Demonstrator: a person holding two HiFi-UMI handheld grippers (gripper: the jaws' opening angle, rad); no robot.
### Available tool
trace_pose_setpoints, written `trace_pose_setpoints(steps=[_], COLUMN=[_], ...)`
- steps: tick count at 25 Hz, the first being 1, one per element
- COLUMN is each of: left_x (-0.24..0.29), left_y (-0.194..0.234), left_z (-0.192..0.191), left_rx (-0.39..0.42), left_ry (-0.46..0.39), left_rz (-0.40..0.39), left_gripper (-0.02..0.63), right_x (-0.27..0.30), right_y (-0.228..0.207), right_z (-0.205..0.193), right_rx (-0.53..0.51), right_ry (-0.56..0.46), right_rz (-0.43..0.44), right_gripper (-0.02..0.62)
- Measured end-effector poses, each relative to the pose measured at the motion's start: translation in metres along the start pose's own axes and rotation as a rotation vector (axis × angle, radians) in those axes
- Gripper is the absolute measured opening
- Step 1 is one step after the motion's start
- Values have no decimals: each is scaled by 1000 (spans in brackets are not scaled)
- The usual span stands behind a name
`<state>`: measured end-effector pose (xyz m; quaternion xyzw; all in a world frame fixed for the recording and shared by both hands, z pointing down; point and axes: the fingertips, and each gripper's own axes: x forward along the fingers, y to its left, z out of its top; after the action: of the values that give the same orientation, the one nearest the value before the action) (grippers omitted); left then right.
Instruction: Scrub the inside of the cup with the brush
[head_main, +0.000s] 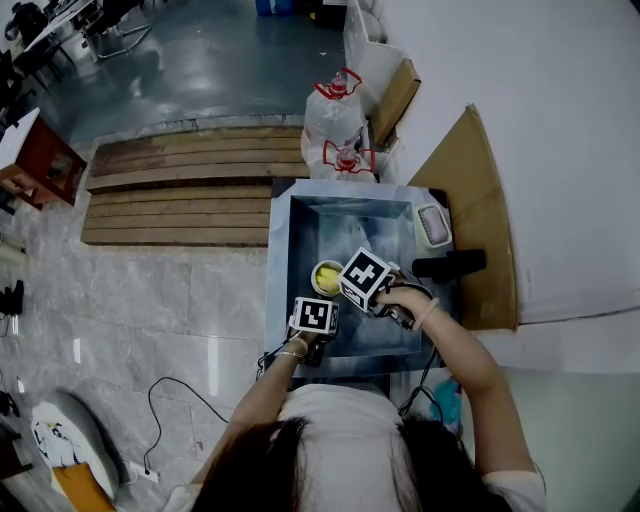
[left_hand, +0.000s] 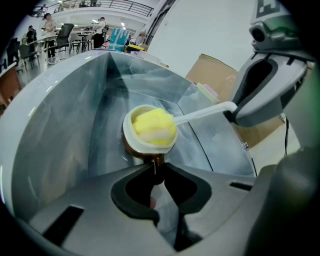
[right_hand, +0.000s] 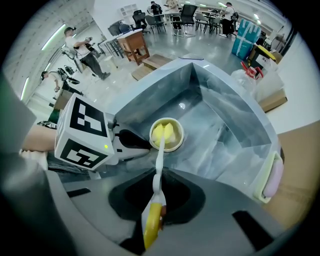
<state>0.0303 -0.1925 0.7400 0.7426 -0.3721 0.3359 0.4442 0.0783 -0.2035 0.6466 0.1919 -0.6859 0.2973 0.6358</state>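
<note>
Yellow sponge-headed white brush (right_hand: 159, 152), clamped in right tool (right_hand: 154, 202), head inside brown white-lined cup (left_hand: 131, 145); left tool (left_hand: 157, 170) grips cup.

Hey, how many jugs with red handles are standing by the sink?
2: one jug at the sink's far edge, the other jug just behind it; more may be hidden.

Shiny metal sink (head_main: 370, 225); plastic brush (right_hand: 159, 152), foam head.

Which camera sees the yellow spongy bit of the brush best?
The left gripper view: the brush's yellow sponge is big, filling the cup. The right gripper view shows it smaller, crossed by the handle. The head view shows a tiny yellow speck.
</note>
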Motion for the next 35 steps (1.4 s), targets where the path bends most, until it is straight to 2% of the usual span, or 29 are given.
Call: trace_pose_setpoints(steps=[6,14,24,29,35], left_x=[1,2,2,2,3], left_y=[1,0,0,0,0], left_z=[1,3,2,2,3], left_rx=[2,13,12,12,17], left_ry=[-1,-15,-12,-13,-16], left_rz=[2,-5,-3,-6,-6], left_gripper=[63,63,63,63,63], right_x=[-15,-9,-1,-4,-12], right_y=[-17,-28,-10,-3,-10], right_z=[14,6,-11,-3,7], right_rx=[30,71,38,21,60], right_ry=[-47,-13,17,-3,-50], right_rz=[-28,-37,-23,-8,0], right_gripper=[49,49,49,49,49])
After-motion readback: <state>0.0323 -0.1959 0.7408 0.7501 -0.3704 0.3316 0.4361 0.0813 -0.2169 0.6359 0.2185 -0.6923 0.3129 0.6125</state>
